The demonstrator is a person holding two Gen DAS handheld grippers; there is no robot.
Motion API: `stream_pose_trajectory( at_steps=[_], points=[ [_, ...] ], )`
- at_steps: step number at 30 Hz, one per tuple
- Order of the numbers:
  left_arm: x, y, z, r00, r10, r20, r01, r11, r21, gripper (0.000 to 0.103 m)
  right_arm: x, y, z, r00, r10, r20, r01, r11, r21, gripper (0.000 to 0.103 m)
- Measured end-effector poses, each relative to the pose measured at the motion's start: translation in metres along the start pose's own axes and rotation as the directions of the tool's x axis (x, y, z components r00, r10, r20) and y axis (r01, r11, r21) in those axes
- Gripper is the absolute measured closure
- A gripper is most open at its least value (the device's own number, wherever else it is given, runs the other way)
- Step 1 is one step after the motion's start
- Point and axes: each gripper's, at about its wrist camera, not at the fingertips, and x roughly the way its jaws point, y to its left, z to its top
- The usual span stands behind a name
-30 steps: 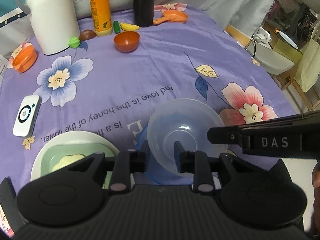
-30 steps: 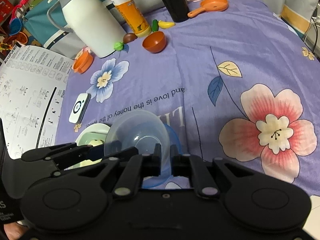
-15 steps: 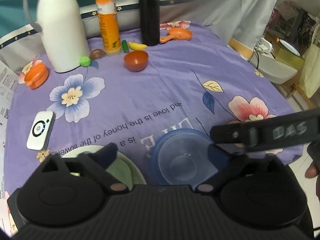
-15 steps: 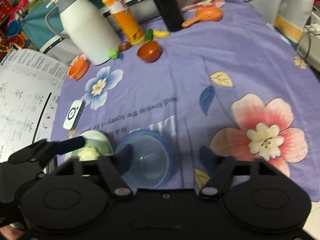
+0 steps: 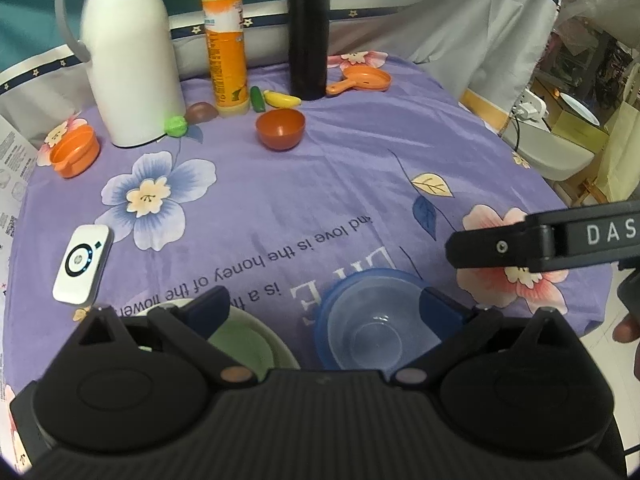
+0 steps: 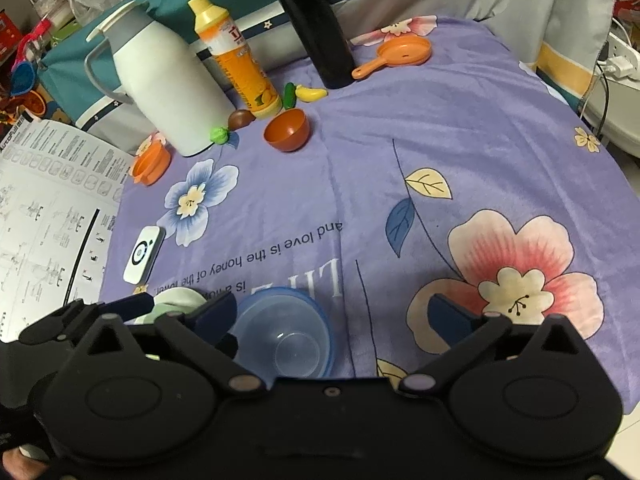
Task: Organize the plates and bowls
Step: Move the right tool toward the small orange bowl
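Observation:
A clear plastic bowl [image 5: 372,332] sits nested inside a blue bowl [image 5: 332,300] near the table's front edge. Left of it a pale green plate [image 5: 244,348] lies on a white plate. My left gripper [image 5: 324,306] is open above them; nothing is gripped, and its right finger overlaps the blue bowl's rim. In the right wrist view the clear bowl [image 6: 292,340] and the blue bowl [image 6: 280,294] lie by the left finger of my right gripper [image 6: 332,312]. Its jaws are opening and do not touch the bowls. The right gripper's finger [image 5: 540,240] crosses the left view.
At the back stand a white jug [image 5: 128,60], an orange bottle [image 5: 224,48] and a black flask [image 5: 308,32]. A small brown bowl [image 5: 280,128], an orange toy pan [image 5: 364,82], an orange cup [image 5: 74,156], toy fruit and a white device [image 5: 82,264] lie on the purple cloth.
Both grippers were shut on the clear bowl's rim above the blue bowl. They have opened, and the clear bowl now rests inside the blue bowl. Both views have tilted up slightly.

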Motion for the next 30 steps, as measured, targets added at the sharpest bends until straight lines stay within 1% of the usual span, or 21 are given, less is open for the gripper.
stream_pose_trajectory(
  at_steps=[4,8,13,16,24,30],
  points=[
    [0.004,0.011,0.008,1.000,0.021,0.007,-0.021,1.000,-0.015,0.000,0.004,-0.002,0.004,1.000,-0.002,-0.002,0.002,1.000,0.020,0.000],
    [0.011,0.030,0.020,0.999,0.048,0.023,-0.047,0.998,-0.052,0.000,0.011,-0.003,0.012,1.000,-0.013,-0.002,0.013,1.000,0.027,0.000],
    [0.023,0.055,0.040,0.996,0.077,0.038,-0.072,0.990,-0.121,0.000,0.023,0.000,0.032,1.000,-0.021,0.014,0.020,0.999,0.037,0.000],
    [0.033,0.068,0.052,0.995,0.094,0.047,-0.086,0.986,-0.145,0.000,0.033,0.005,0.045,1.000,-0.018,0.021,0.018,0.999,0.036,0.000],
    [0.065,0.083,0.089,0.988,0.139,0.063,-0.127,0.979,-0.162,0.000,0.063,0.013,0.083,0.999,-0.017,0.035,0.016,1.000,0.026,0.000],
    [0.092,0.083,0.112,0.987,0.147,0.065,-0.136,0.979,-0.149,0.000,0.088,0.015,0.113,0.999,-0.012,0.049,0.010,0.999,0.036,0.000]
  ],
)
